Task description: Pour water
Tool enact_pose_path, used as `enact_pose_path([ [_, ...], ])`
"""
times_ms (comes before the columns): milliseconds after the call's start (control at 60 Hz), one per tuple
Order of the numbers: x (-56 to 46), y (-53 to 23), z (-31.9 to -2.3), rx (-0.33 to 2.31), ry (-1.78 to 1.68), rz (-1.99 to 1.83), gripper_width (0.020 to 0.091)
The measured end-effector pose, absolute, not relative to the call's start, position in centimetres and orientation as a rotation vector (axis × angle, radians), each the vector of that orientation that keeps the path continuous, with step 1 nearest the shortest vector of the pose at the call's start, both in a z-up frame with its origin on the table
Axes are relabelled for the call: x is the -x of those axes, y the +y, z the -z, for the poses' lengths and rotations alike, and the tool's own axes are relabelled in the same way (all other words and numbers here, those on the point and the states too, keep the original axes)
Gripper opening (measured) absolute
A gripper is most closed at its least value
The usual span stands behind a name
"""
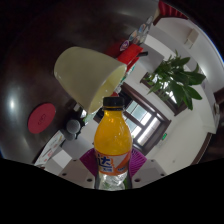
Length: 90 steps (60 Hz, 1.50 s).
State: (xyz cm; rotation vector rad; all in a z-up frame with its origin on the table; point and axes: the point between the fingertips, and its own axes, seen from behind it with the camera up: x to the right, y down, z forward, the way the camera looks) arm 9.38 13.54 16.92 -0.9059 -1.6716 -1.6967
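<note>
The bottle [113, 140] stands upright between the gripper's [112, 160] two fingers, just ahead of the camera. It has a black cap, orange liquid filling most of the body, and a white label with dark print low on the front. A magenta pad [91, 160] shows at the bottle's one flank and another at the opposite flank; both sit tight against the body with no gap visible, so the tongs are narrowed and holding the bottle.

Directly beyond the cap, a pale yellow-green cup [88, 76] lies tilted, its open mouth turned toward the bottle and its rim close above the cap. Whether the two touch cannot be told.

Further out, a leafy green plant [176, 80] stands to one side. A red round object [41, 117] sits on the opposite side, well apart from the bottle. White furniture [190, 45] lies behind the plant.
</note>
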Motion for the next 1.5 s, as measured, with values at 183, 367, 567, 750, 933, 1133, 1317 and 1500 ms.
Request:
enact_pose_path([
  [183, -11.0, 12.7, -18.7, 1.118, -1.471, 1.476, 0.0369],
  [367, -12.2, 12.1, -18.4, 1.524, -1.020, 0.858, 0.0362],
  [567, -11.2, 12.4, -17.8, 1.709, -0.520, 0.248, 0.0365],
  [750, -11.4, 13.2, -15.1, 1.756, -0.280, -0.120, 0.0364],
  [933, -10.7, 13.6, -13.5, 1.726, -0.254, -0.187, 0.0380],
  [1133, -10.9, 13.5, -12.8, 1.694, -0.224, -0.160, 0.0379],
  [1317, -11.2, 13.5, -12.7, 1.707, -0.204, -0.154, 0.0464],
  [1500, -11.8, 12.3, -11.9, 1.770, -0.188, -0.122, 0.0713],
])
